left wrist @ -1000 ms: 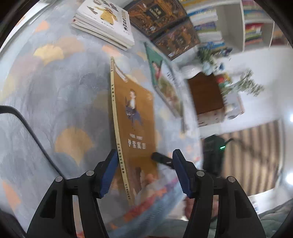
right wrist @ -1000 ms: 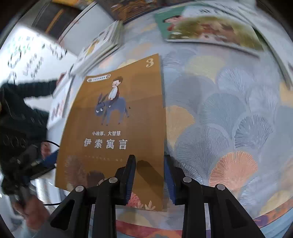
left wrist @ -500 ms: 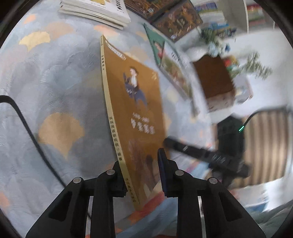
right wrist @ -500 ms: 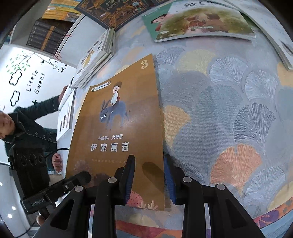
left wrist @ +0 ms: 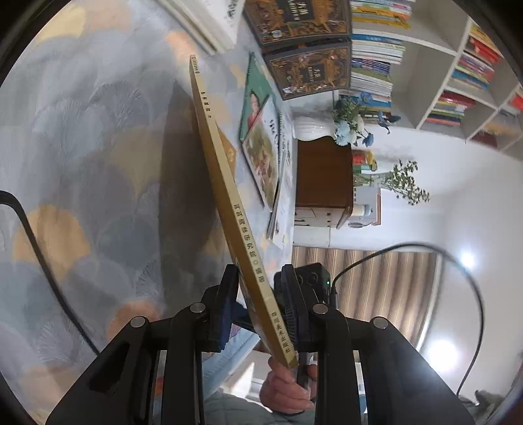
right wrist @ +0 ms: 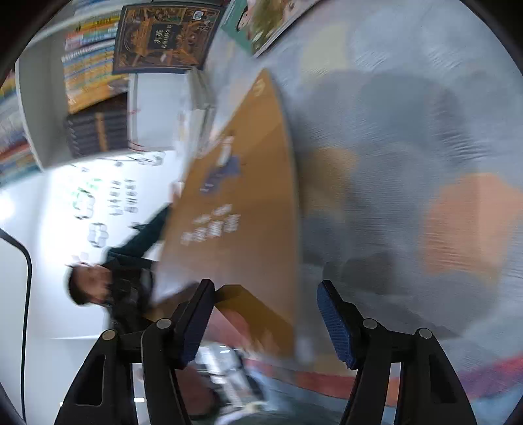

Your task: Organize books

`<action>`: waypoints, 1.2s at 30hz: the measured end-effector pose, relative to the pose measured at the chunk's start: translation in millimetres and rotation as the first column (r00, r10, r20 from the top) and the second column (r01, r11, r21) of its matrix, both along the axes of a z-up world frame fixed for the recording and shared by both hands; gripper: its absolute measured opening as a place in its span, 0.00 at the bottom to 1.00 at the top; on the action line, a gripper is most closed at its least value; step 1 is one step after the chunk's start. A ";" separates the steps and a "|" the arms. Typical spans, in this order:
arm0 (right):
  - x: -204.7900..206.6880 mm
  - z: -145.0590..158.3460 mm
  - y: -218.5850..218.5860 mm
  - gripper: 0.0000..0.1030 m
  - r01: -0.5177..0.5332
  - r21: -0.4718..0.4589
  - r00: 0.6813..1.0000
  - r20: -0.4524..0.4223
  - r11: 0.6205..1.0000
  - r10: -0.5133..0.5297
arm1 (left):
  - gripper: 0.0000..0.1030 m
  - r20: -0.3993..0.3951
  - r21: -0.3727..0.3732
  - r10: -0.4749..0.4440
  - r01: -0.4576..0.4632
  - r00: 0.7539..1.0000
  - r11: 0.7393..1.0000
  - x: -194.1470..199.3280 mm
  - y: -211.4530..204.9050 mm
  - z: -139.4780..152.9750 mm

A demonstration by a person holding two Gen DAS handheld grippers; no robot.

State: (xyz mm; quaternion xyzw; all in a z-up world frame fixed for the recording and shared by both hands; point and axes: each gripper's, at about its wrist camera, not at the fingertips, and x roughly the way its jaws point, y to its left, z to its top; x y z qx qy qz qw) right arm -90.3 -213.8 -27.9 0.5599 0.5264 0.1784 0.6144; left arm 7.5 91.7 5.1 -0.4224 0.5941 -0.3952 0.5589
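While several books [left wrist: 261,157] lie loose on patterned tablecloth [left wrist: 98,147], sorting is barely begun: brown book [left wrist: 225,183] stands on edge, clamped in left gripper [left wrist: 258,304]; right gripper [right wrist: 266,322] jaws just opening, pads off it.

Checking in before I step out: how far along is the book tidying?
Early. One stack looks done. The left claw grips the brown book, raised on edge; the right claw's jaws have just opened around it. The dark books and green picture book lie loose.
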 end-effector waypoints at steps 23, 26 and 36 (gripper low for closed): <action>17.6 149.4 84.4 0.27 -0.127 -0.781 0.836 0.248 0.612 0.490 | 0.22 0.375 0.344 -0.135 -0.002 0.917 0.939 4.4 4.0 82.3; 31.7 164.3 79.6 0.27 -0.098 -0.759 0.827 0.297 0.643 0.478 | 0.22 0.416 0.306 -0.084 -0.053 0.905 0.950 20.1 10.1 98.0; 152.1 160.9 114.9 0.28 -0.076 -0.752 0.755 0.386 0.655 0.531 | 0.22 0.485 0.338 0.044 -0.234 0.873 0.911 114.3 35.2 99.2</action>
